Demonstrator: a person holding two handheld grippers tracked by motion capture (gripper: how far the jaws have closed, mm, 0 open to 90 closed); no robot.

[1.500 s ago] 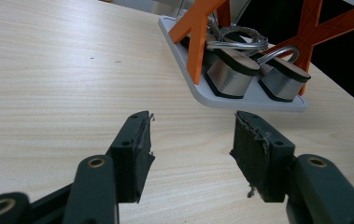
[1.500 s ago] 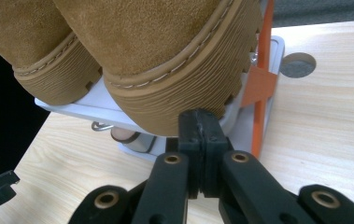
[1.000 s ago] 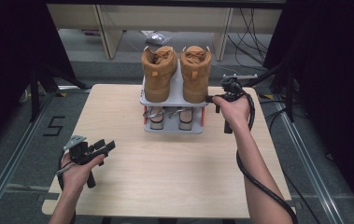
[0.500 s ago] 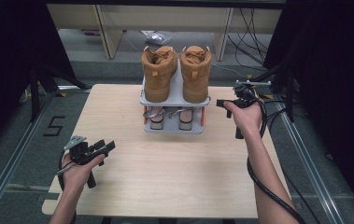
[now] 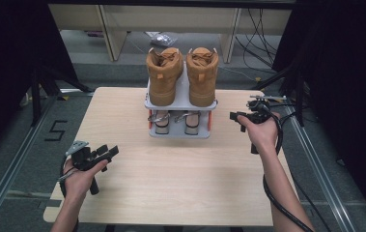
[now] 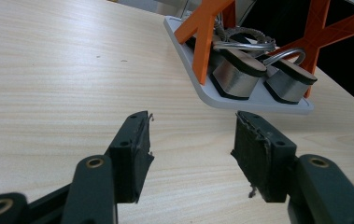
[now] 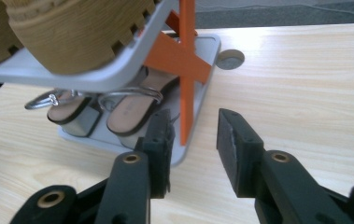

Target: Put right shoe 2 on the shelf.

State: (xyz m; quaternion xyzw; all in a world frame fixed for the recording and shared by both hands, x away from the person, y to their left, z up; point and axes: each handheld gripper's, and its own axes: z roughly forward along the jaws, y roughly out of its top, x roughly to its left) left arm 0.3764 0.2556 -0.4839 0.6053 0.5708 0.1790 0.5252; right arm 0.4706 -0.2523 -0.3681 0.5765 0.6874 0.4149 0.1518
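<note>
The rack stands at the table's far middle edge, boots on its top shelf and sandals below. Loaded so, it is likely top-heavy and stiff — best taken by an orange cross-brace or the base lip. The right hand-held gripper hovers just beside the rack's right end, jaws apart and empty. The left hand-held gripper, also apart, sits well away from the rack, near the table's front-left — bare wood between them.

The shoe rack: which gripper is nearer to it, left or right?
Right. The right gripper is just beside the shoe rack's right end; the left gripper sits well off toward the table's near left.
</note>
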